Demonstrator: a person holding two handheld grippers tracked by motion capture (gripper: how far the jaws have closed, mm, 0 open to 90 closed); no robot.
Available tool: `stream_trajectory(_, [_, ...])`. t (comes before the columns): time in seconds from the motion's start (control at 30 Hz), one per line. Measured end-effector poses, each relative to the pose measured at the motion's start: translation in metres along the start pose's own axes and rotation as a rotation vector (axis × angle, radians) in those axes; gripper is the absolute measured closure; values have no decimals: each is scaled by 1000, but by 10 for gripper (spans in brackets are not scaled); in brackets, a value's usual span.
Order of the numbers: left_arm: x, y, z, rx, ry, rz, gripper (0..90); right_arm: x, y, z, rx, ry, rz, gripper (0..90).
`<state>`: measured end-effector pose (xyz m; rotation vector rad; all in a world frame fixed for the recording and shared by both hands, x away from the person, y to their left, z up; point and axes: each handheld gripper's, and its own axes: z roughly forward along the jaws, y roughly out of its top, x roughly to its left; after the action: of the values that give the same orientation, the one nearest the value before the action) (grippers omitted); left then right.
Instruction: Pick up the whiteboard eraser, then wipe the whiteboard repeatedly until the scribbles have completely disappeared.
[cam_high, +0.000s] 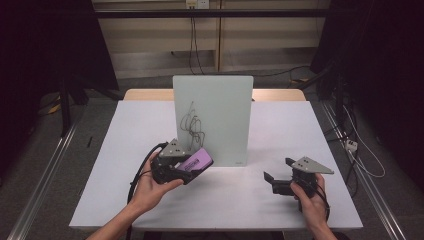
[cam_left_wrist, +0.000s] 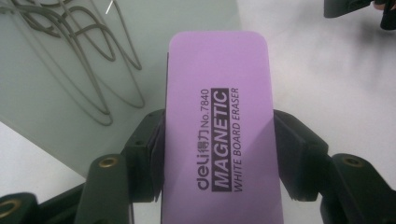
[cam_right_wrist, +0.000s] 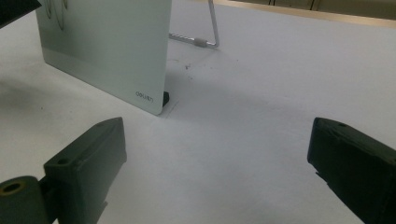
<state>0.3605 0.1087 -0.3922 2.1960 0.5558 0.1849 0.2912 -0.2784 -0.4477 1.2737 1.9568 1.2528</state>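
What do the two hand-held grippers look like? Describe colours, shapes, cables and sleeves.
Both the left gripper and right gripper are black with two blocky jaws, brass-coloured screw holes and a grey three-cornered plate on top. Black cables trail back along the bare, sleeveless forearms.

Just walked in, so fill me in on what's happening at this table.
A person sits at a white table with a gripper in each hand. The left gripper is shut on a purple magnetic whiteboard eraser, holding it close to the scribbles on a small upright whiteboard propped on a stand. The right gripper waits with its jaws open and nothing between them, off to the board's right.
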Motion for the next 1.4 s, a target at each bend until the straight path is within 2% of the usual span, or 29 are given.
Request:
stream_trajectory(0.4, [5,-1,-9,-59,-9,-4,412,2,2,5,2,11,2,46])
stream_trajectory(0.57, [5,2,-13,-65,0,24,412,2,2,3,0,16,-1,46])
stream_trajectory(0.8, [8,11,-25,-103,44,43,412,1,1,5,1,27,-10,44])
stream_trajectory(0.97, [11,16,-34,-114,97,82,412,3,1,3,-6,28,-13,44])
stream_trajectory(1.03, [12,19,-36,-122,106,92,412,3,1,2,-8,26,-12,44])
stream_trajectory(1.17, [17,31,-44,-133,132,105,412,2,1,3,-6,22,-7,44])
stream_trajectory(1.27, [22,44,-56,-174,153,108,412,2,1,3,-5,27,-12,44])
stream_trajectory(1.4, [26,55,-64,-198,183,124,412,2,1,2,-6,29,-8,44])
